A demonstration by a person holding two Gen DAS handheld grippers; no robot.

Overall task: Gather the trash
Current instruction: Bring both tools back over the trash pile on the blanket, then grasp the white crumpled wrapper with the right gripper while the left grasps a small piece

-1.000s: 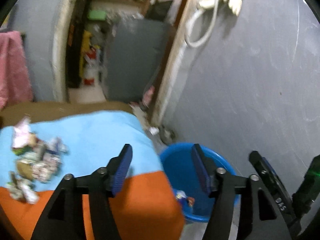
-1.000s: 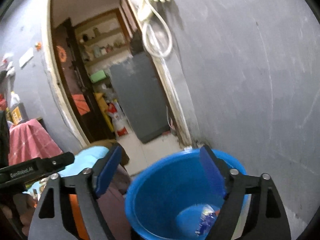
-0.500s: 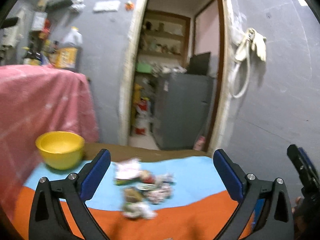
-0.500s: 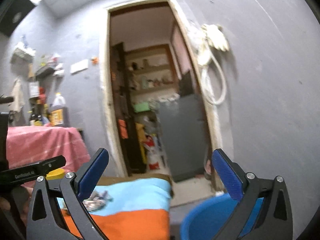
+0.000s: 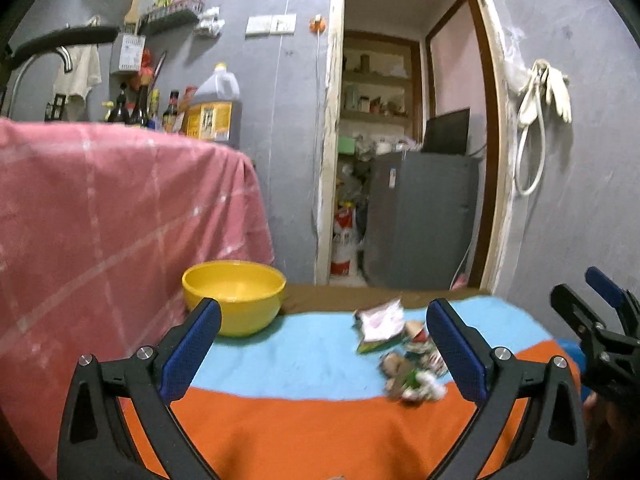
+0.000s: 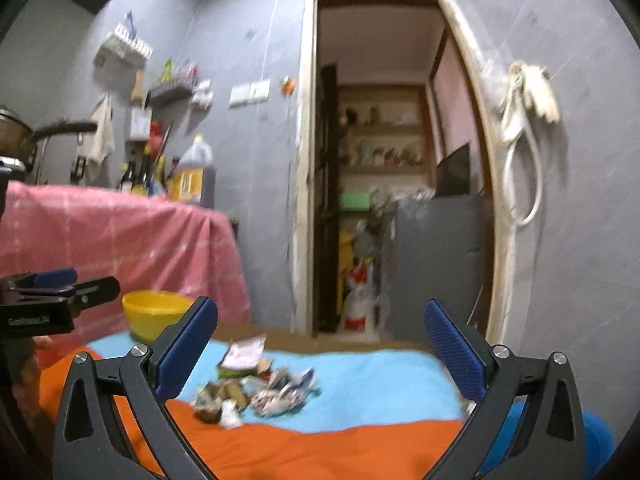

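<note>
Landmark: yellow bowl [image 5: 234, 298], on blue-and-orange cloth [image 5: 304, 412].
Trash pile [image 5: 404, 360]: crumpled wrappers, approx. a handful (blurred), on cloth to right of bowl, apart from it.
Left gripper [image 5: 320, 346]: jaws fully apart, nothing held, nearer than bowl.
Right gripper [image 6: 320, 346]: jaws wide, empty, right of bowl.
Blue bin [image 6: 596, 440]: far right, off cloth edge.

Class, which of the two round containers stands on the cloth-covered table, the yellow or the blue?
The yellow bowl stands there; the blue bucket sits lower, beyond the table's edge.
</note>
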